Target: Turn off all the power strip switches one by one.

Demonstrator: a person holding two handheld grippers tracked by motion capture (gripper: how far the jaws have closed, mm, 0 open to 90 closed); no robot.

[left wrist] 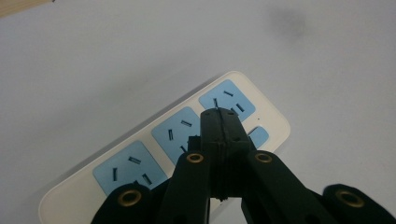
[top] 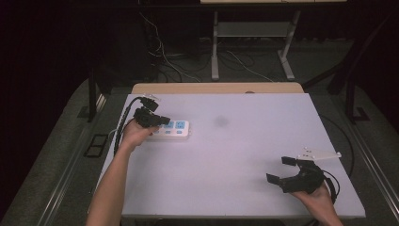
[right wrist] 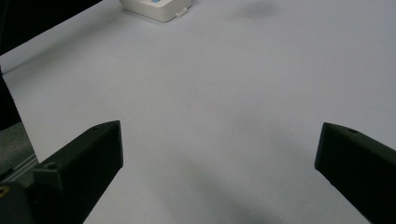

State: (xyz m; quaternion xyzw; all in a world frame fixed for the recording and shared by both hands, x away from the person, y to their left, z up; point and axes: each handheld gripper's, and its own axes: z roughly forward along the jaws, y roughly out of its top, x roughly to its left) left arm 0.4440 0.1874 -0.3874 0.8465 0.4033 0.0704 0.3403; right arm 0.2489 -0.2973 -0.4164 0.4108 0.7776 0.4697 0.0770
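Power strip [left wrist: 140, 154] sockets hold nothing under the pressed-together left claw [left wrist: 219, 114].

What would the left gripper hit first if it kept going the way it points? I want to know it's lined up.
Probably the power strip: the shut left gripper points down at its blue sockets.

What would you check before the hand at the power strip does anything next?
1. Left tool closed: ok, jaws together.
2. It is over the power strip: ok, tip above the blue sockets.
3. Tip touching the strip: cannot tell.
4. Strip lies flat on the table: ok.
5. Right tool out of the way: ok, open near the table's front right corner.
6. Sockets free of plugs: ok for the three in view.
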